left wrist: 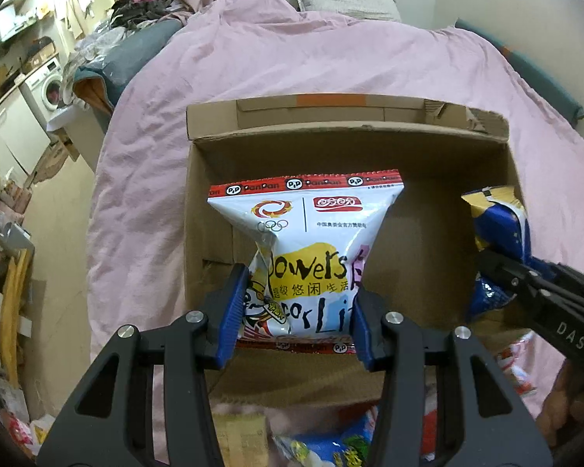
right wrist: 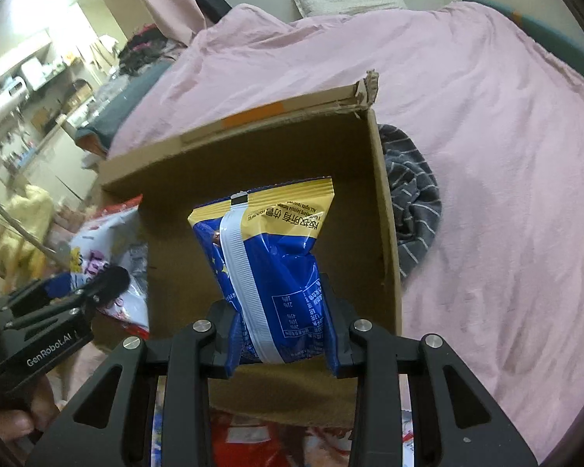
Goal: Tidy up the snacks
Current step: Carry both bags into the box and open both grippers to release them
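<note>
Left wrist view: the left tongs (left wrist: 296, 311) are clenched on a white PanPan snack bag (left wrist: 311, 241), hanging over the open cardboard box (left wrist: 346, 140) on the pink bedspread (left wrist: 253, 62). The box floor beneath it is bare, with room toward the far wall. In the right wrist view, the right tongs (right wrist: 282, 334) grasp a blue-and-yellow snack bag (right wrist: 268, 249) near the box's right wall, whose far corner is torn. A striped grey cloth (right wrist: 412, 198) lies just outside that wall.
</note>
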Demonstrator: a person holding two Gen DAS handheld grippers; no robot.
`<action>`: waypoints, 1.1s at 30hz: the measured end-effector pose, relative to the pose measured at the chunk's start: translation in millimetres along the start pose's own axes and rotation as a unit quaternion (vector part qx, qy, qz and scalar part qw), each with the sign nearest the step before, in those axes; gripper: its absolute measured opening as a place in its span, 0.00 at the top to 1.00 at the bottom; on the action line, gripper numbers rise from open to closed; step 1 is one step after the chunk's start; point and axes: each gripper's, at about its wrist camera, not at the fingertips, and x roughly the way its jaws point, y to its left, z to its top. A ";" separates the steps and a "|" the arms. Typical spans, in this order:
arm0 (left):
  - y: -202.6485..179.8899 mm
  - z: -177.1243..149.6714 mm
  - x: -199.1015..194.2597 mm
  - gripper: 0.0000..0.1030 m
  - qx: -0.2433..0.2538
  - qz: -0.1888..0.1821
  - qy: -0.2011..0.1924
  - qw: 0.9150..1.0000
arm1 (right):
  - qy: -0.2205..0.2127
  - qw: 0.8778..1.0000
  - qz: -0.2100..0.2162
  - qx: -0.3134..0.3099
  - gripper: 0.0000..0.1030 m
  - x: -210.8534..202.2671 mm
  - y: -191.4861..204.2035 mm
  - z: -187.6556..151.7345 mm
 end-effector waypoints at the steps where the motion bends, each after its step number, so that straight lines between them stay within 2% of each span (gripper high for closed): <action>1: 0.4 -2.8 2.5 0.57 0.003 0.002 -0.002 1.000 | 0.000 1.000 -0.005 -0.003 0.66 0.6 0.3 0.4; 14: 6.1 0.8 12.0 0.57 -0.007 -0.003 -0.012 1.000 | 0.026 1.000 -0.010 -0.001 0.66 15.2 -1.0 -3.6; 22: 7.4 2.6 14.9 0.55 -0.010 -0.005 -0.013 1.000 | 0.028 1.000 -0.005 0.004 0.65 17.2 -0.9 -2.7; 25: 8.0 3.5 17.6 0.55 -0.013 -0.014 0.000 1.000 | 0.023 1.000 0.001 0.006 0.62 15.0 -2.3 -2.9; 26: 8.1 3.8 18.4 0.54 -0.015 -0.015 0.004 1.000 | 0.024 1.000 0.002 0.009 0.61 15.7 -2.6 -2.3; 28: 9.3 3.4 18.1 0.41 -0.018 -0.023 0.007 1.000 | 0.026 1.000 0.004 0.016 0.54 16.0 -4.1 -1.7; 29: 9.7 2.5 16.9 0.30 -0.020 -0.023 0.005 1.000 | 0.025 0.999 0.009 0.021 0.47 14.7 -5.0 -1.8; 30: 10.2 1.8 14.2 0.25 -0.019 -0.018 -0.001 1.000 | 0.022 0.999 0.012 0.023 0.41 13.1 -5.3 -1.4; 33: 8.4 1.1 9.5 0.22 -0.012 -0.006 -0.012 1.000 | 0.015 0.999 0.023 0.020 0.32 8.9 -4.0 -0.5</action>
